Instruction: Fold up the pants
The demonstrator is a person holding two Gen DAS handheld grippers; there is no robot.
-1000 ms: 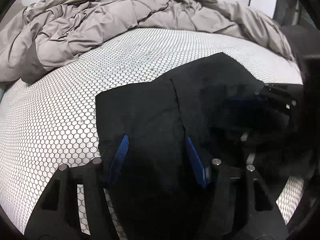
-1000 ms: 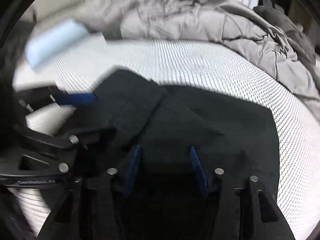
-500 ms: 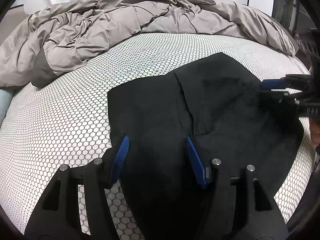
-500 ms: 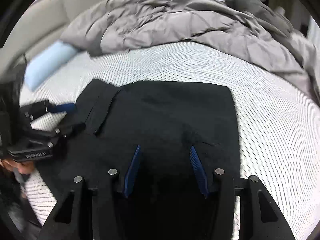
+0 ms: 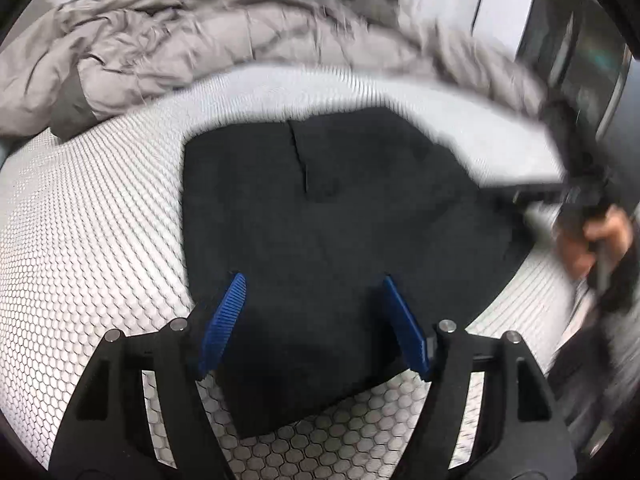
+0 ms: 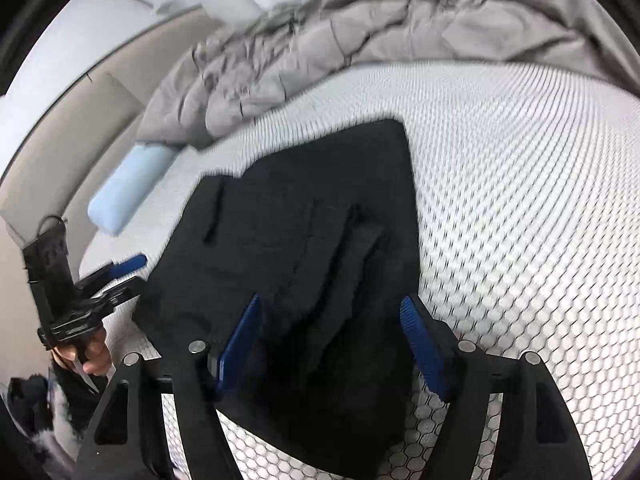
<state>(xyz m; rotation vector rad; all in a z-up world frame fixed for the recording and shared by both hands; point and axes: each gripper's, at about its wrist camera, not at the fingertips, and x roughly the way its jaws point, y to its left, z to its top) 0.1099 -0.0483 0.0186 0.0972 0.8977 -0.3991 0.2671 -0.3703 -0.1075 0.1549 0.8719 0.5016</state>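
Your left gripper [image 5: 314, 322] and right gripper [image 6: 334, 344] are both opening, empty, above the folded black pants [image 6: 304, 240] on the mattress [image 6: 520, 200] — no legible writing anywhere.

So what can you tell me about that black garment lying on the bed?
The black pants are a matte, soft-looking fabric, folded into a compact, roughly rectangular bundle with layered flaps and a seam showing on top. They lie flat on the white honeycomb-patterned mattress, below the rumpled grey duvet. Nothing visibly grips them.
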